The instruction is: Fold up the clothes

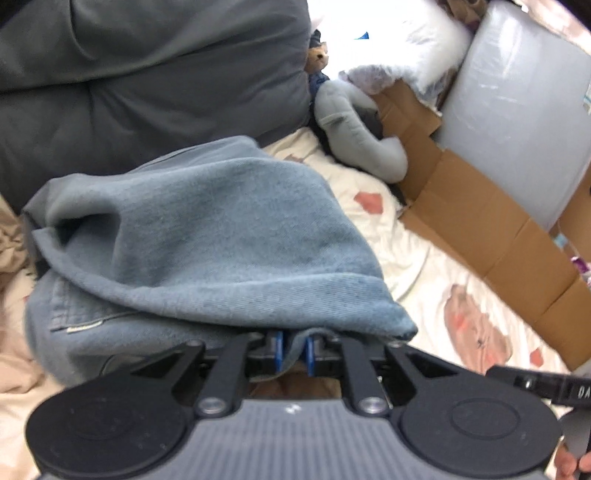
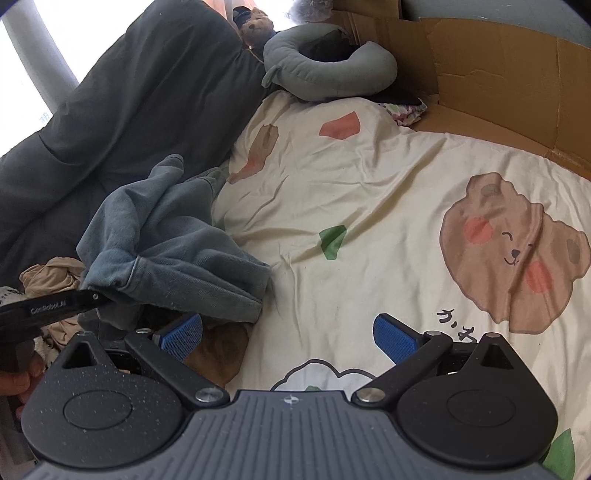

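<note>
On bed (image 2: 369, 192), one blue-grey garment (image 2: 166, 251), bunched at left beside dark duvet (image 2: 129, 103), long axis running away toward pillows. Left gripper (image 1: 294, 350): jaws nearly closed, pinching garment hem. Right gripper (image 2: 288, 336): jaws spread wide, holding nothing.

Matt blue fleecy cloth garment (image 1: 207, 236); smooth printed cotton sheet (image 2: 369, 192).

The sweatshirt (image 2: 166, 236) lies bunched on the bed sheet (image 2: 369, 206), at the sheet's left edge, against the duvet (image 2: 129, 110) piled along the left. A hem of it sits between the left hand-held gripper (image 1: 294, 350) fingers. Behind, the neck pillow (image 2: 332, 70) rests at the sheet's far end, the teddy bear (image 2: 256, 26) behind it. Cardboard (image 2: 498, 85) lines the right side. The right hand-held gripper (image 2: 288, 339) hangs over the sheet, right of the sweatshirt.
</note>
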A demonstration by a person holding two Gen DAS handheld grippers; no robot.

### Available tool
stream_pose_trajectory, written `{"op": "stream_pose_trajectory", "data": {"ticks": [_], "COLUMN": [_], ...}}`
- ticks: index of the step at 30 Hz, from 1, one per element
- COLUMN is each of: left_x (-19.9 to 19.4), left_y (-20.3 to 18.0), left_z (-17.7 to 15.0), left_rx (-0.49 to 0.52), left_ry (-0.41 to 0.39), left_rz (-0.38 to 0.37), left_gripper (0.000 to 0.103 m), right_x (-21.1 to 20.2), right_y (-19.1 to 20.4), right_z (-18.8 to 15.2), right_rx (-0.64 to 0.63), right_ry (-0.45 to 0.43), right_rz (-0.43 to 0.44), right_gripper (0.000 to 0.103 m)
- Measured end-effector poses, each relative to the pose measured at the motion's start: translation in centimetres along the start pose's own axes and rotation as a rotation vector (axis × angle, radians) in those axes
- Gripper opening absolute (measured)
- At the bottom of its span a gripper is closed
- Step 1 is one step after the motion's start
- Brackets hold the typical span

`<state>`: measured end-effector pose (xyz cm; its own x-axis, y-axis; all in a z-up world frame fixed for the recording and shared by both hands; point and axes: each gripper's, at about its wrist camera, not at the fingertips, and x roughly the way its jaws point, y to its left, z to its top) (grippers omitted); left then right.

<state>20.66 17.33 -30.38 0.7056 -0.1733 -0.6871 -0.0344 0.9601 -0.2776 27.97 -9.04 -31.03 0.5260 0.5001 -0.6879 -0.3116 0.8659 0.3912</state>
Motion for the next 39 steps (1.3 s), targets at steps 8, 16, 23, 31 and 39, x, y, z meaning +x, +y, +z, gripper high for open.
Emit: {"op": "stream_pose_trajectory", "data": {"ticks": [8,16,23,31,39], "left_x": [-2.8,-4.5,-4.2,-0.3,2.2], "left_y": [2.0,5.0,7.4,10.8,15.7], "left_z": [-1.5,0.4,1.8,2.3,2.4], "left_rx": [-0.1,-0.102,-0.138,-0.281,-0.4], "left_ry": [0.026,-0.044,-0.096,-0.124,-0.144], "left_rz": [-0.001,0.093,0.123,0.138,0.205], "left_gripper": [0.057,0.059,0.063,0.064,0.064], "right_x": [-0.1,-0.6,-0.6,-0.1,-0.1], "right_y": [0.1,0.6,1.5,2.4,2.8], "right_z": [-0.3,-0.6,-0.9,-1.5,-2.2], "right_rx": [-0.001,-0.011,-0.039,-0.035,-0.042], "right_ry": [0.01,0.014,0.037,0.068,0.092], "right_rz": [0.014,0.026,0.048,0.08,0.098], "right_gripper": [0.102,0.102,0.101,0.101,0.1]}}
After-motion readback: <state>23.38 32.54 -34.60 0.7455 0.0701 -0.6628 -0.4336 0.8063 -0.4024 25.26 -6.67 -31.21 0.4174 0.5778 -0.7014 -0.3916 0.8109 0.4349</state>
